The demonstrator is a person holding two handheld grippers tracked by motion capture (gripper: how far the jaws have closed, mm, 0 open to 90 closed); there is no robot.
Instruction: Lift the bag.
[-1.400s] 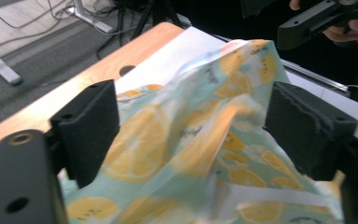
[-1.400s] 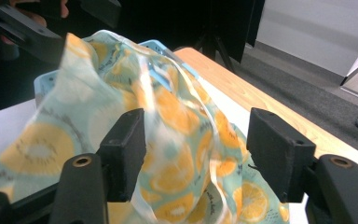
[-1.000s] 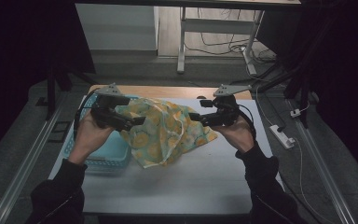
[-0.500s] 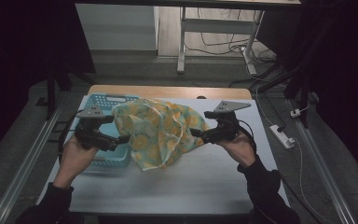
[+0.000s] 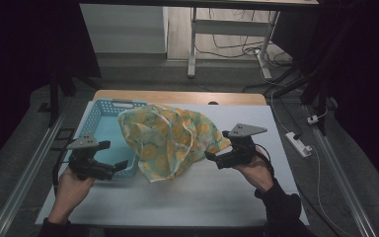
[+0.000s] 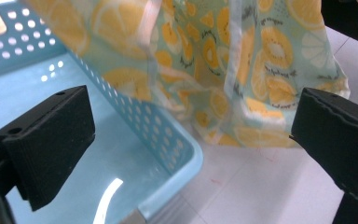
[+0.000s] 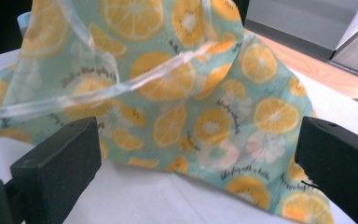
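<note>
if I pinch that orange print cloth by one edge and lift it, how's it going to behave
The cloth likely goes floppy: it lies in soft folds, draped over the basket rim. It looks thin, so probably light. Its loose ties could trail or snag.

Lab – dark frame rails (image 5: 19,168), floor cables (image 5: 237,44), power strip (image 5: 298,144).

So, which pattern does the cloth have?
The cloth has orange slices on pale green, best seen in the right gripper view.
</note>
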